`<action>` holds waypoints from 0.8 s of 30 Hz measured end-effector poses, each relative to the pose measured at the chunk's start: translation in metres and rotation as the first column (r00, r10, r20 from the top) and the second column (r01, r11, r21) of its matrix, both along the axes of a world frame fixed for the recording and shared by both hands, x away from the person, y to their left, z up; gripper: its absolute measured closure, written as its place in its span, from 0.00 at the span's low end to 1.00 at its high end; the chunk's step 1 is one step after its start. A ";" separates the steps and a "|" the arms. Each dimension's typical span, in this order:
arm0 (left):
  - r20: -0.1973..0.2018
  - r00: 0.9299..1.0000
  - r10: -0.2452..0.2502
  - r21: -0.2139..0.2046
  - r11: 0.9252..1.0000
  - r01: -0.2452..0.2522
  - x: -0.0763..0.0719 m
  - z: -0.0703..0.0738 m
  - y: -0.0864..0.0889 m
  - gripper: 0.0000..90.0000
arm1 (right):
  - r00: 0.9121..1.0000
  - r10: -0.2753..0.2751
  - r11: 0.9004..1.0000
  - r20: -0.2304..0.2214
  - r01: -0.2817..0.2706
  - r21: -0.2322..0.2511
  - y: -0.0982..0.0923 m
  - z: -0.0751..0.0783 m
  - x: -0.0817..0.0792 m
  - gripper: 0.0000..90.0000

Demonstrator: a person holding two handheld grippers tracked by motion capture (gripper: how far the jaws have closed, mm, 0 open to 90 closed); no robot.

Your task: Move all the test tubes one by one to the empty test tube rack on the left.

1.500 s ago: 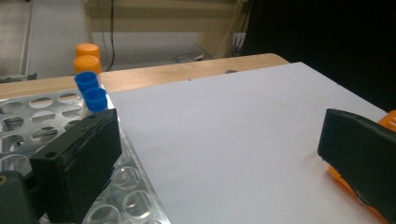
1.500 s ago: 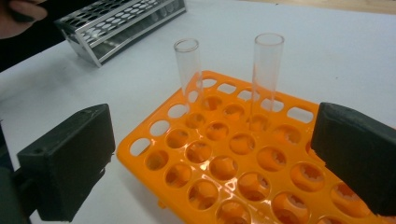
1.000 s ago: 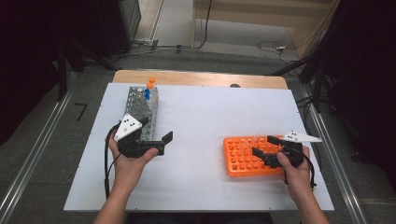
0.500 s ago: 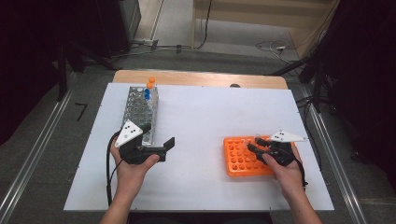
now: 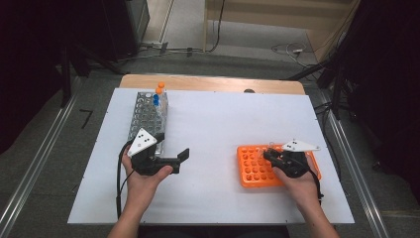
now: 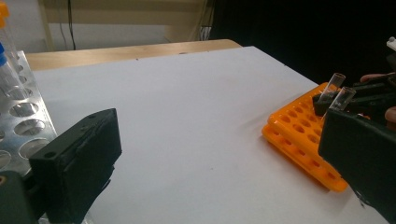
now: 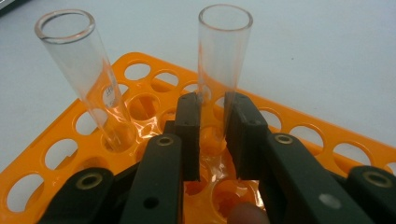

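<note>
An orange tube rack (image 5: 252, 171) lies on the right of the white table, with two clear uncapped glass tubes standing in it. My right gripper (image 5: 270, 154) reaches over the rack from its right. Its jaws have just been closing and now press on one clear tube (image 7: 222, 56) just above the rack (image 7: 327, 135). The second clear tube (image 7: 79, 65) leans free to its left. My left gripper (image 5: 173, 158) rests open at the near end of a metal rack (image 5: 143, 111), nothing between its jaws (image 6: 219, 154).
The metal rack holds orange- and blue-capped tubes (image 5: 159, 91) at its far end; most of its holes are vacant. White tabletop (image 5: 218, 129) spreads between the two racks. A wooden edge (image 5: 213, 83) borders the far side, with dark floor and cables beyond.
My right gripper slid left over the orange rack and its jaws went from wide apart to pressed on a clear tube. The left hand barely shifted.
</note>
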State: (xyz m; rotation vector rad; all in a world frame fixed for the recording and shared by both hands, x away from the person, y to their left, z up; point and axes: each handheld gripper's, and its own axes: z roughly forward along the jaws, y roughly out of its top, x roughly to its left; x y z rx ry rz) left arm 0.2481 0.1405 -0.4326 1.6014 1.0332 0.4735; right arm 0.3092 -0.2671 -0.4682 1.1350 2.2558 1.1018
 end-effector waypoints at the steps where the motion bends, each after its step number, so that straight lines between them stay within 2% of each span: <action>1: -0.003 1.000 -0.001 0.000 1.000 0.001 0.000 0.000 0.000 0.00 | 1.000 -0.002 1.000 0.001 0.002 -0.002 0.000 0.000 0.000 0.81; 13: -0.007 1.000 -0.020 -0.001 1.000 0.020 -0.003 -0.002 -0.003 0.00 | 0.999 -0.042 0.999 -0.010 0.042 0.011 0.004 0.000 0.000 0.81; 19: -0.008 0.999 -0.031 -0.002 1.000 0.031 -0.004 -0.002 -0.005 0.00 | 0.999 -0.042 0.999 0.006 0.041 0.005 0.005 0.001 -0.001 0.82; 24: -0.002 0.999 -0.040 -0.002 0.999 0.040 -0.006 0.000 -0.006 0.00 | 0.999 -0.040 0.999 0.031 0.039 0.032 0.003 0.005 -0.002 0.82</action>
